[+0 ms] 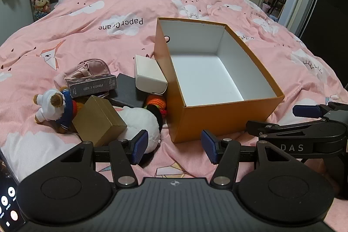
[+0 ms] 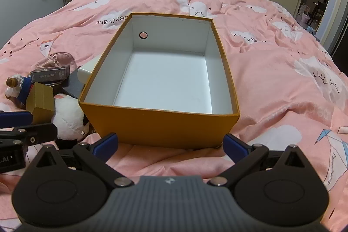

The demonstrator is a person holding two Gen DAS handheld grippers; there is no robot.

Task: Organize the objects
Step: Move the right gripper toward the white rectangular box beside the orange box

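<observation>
- On the pink bed cover (image 1: 195,5): left gripper (image 1: 174,148) spread wide, nothing between its pads, hovering near the white plush (image 1: 141,121); right gripper (image 2: 170,146) at its widest, empty, before the orange box (image 2: 161,125).
- Step judged: the start, nothing yet packed. Next move would call for picking one item from the pile left of the box.
- Count: one open box, empty; one gold box (image 1: 99,120); one white case (image 1: 150,75); one photo-card box (image 1: 93,86); one sailor doll (image 1: 55,107).

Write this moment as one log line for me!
orange box: empty | toys and small boxes: piled left of it | left tongs: open | right tongs: open
</observation>
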